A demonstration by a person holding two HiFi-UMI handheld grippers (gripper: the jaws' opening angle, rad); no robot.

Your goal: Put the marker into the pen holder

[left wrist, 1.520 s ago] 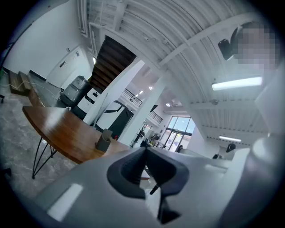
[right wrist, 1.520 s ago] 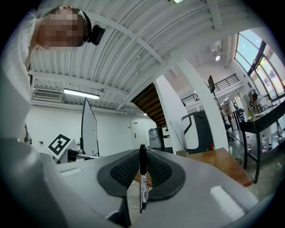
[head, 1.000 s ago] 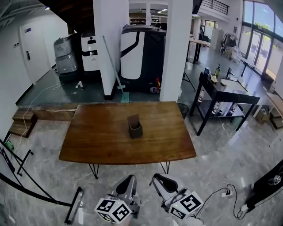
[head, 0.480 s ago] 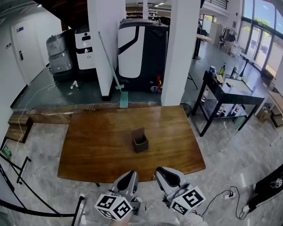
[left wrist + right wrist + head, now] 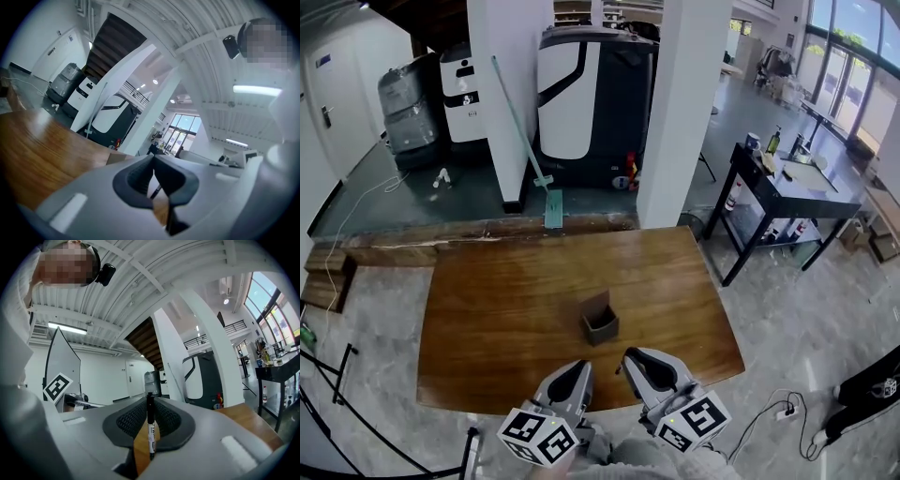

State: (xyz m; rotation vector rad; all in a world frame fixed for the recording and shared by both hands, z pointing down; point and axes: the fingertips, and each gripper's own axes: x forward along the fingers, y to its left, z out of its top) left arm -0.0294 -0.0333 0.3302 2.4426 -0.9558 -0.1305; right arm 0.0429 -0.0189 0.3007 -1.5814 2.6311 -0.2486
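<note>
Lower centre of the head view: I have the right gripper [image 5: 645, 367] and the left gripper [image 5: 569, 382] side by side over the near edge of the wooden table [image 5: 506, 309]. The dark pen holder [image 5: 601, 325] stands just beyond them, apart from both, with its cardboard-coloured flap raised at the back. In the right gripper view, the jaws are clenched on the black marker [image 5: 150, 430]. It stands upright in the middle of the frame, pinched across its barrel, with one end above the pads and the labelled part below. The left gripper's pads meet at their tips in its own view and hold nothing. The marker is therefore in hand but not yet over the holder, and the drop is still to be made. My main worry is the narrow pinch on a round barrel: a quick swing could make the marker pivot or slide between the pads and arrive tilted. The holder looks small and light, and nothing steadies it. A low approach could clip its rim or flap and push it away or tip it over. A release off-centre would send the marker rolling across the table. The two grippers are also close enough to knock together.
</note>
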